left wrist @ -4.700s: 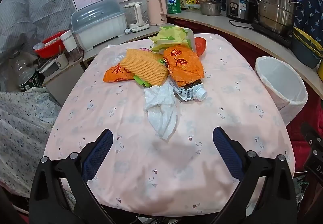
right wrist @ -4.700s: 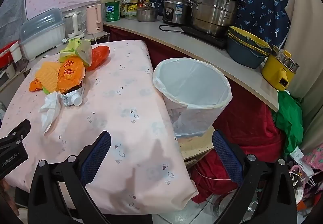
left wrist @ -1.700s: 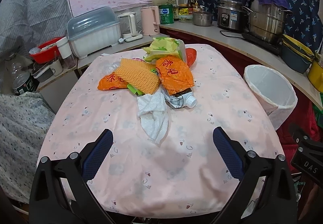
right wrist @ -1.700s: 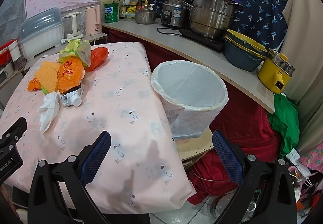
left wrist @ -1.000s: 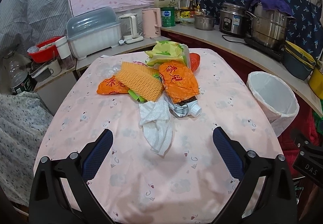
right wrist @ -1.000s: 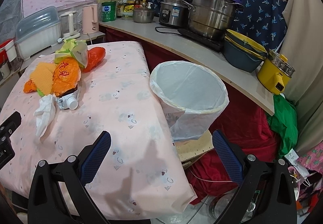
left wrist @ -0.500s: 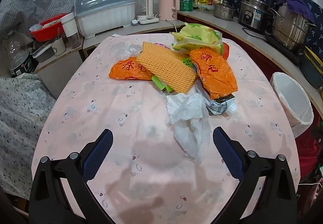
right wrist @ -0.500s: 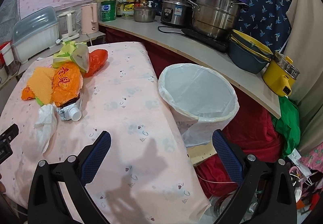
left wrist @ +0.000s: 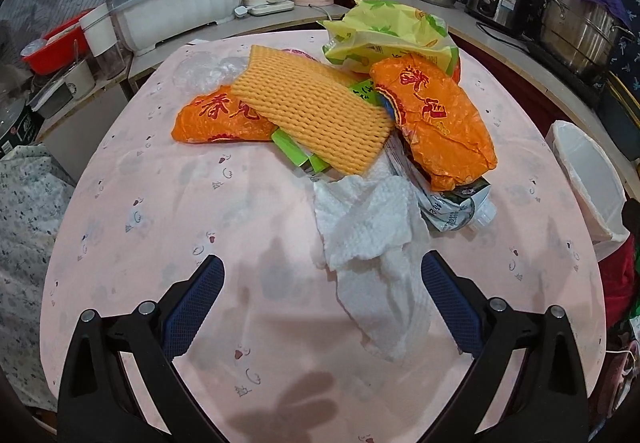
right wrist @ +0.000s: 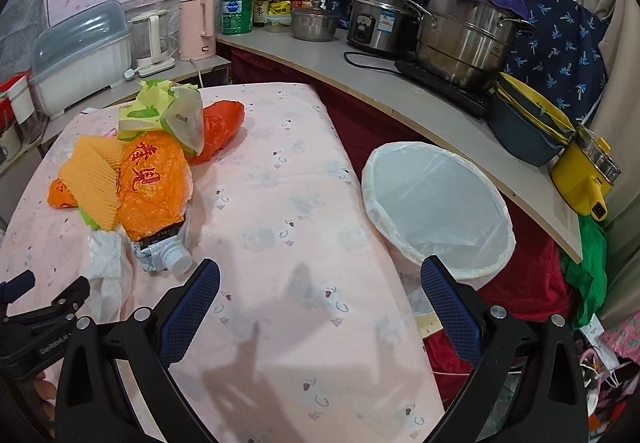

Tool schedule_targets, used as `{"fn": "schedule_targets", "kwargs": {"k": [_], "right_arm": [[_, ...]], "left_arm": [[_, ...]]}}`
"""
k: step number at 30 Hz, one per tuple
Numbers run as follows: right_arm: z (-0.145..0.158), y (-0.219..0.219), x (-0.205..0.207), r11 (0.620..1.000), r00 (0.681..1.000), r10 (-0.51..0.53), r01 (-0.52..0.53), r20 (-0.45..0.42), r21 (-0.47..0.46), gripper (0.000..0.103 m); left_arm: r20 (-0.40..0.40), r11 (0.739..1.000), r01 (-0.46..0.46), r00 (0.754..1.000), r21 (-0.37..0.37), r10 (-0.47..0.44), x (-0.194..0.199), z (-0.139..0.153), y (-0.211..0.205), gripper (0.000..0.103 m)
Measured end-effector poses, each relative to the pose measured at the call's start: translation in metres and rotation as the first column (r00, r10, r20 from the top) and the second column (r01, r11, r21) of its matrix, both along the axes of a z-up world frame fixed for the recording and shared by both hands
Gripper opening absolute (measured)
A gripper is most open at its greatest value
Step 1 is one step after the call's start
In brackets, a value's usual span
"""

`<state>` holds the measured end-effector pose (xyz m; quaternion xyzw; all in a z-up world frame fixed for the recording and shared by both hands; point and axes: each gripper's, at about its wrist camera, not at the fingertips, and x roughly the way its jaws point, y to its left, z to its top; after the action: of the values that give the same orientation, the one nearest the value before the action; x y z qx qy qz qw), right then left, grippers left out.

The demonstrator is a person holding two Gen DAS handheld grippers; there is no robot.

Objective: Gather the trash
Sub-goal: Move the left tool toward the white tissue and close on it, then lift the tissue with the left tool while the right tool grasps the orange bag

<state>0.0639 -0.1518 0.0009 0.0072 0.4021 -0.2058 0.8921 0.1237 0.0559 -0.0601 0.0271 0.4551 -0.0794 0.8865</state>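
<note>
Pink table (left wrist: 160,243): left gripper (left wrist: 320,283) spread before the tissue (left wrist: 372,243); right gripper (right wrist: 320,295), spread, alone shows the whole bin (right wrist: 436,203) at right.

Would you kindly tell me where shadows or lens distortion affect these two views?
Left wrist view: the left gripper casts a soft shadow on the pink tablecloth; edges bow, corners go black. Right wrist view: similar shadow beneath the right gripper; the counter curves from fisheye.

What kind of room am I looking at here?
Most likely a small home kitchen: a rice cooker and a big steel steamer pot sit on the counter, with a pink kettle nearby.
</note>
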Motion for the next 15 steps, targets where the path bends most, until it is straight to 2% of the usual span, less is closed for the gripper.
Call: {"fn": "schedule_targets", "kwargs": {"k": [7, 10, 12, 15], "right_arm": [[-0.006, 0.016, 0.038, 0.998, 0.998, 0.056, -0.055, -0.011, 0.022, 0.096], [-0.01, 0.023, 0.054, 0.996, 0.996, 0.083, -0.082, -0.014, 0.039, 0.096], [-0.013, 0.028, 0.065, 0.993, 0.995, 0.103, -0.102, -0.016, 0.051, 0.095], [-0.019, 0.036, 0.08, 0.988, 0.99, 0.137, -0.135, -0.024, 0.073, 0.089]], "left_arm": [[-0.062, 0.999, 0.034, 0.997, -0.029, -0.035, 0.025, -0.017, -0.006, 0.071], [-0.099, 0.997, 0.059, 0.993, -0.047, -0.064, 0.033, -0.024, -0.007, 0.053], [-0.12, 0.995, 0.078, 0.989, -0.061, -0.085, 0.037, -0.028, -0.007, 0.033], [-0.127, 0.992, 0.101, 0.986, -0.076, -0.11, 0.041, -0.027, -0.006, 0.014]]}}
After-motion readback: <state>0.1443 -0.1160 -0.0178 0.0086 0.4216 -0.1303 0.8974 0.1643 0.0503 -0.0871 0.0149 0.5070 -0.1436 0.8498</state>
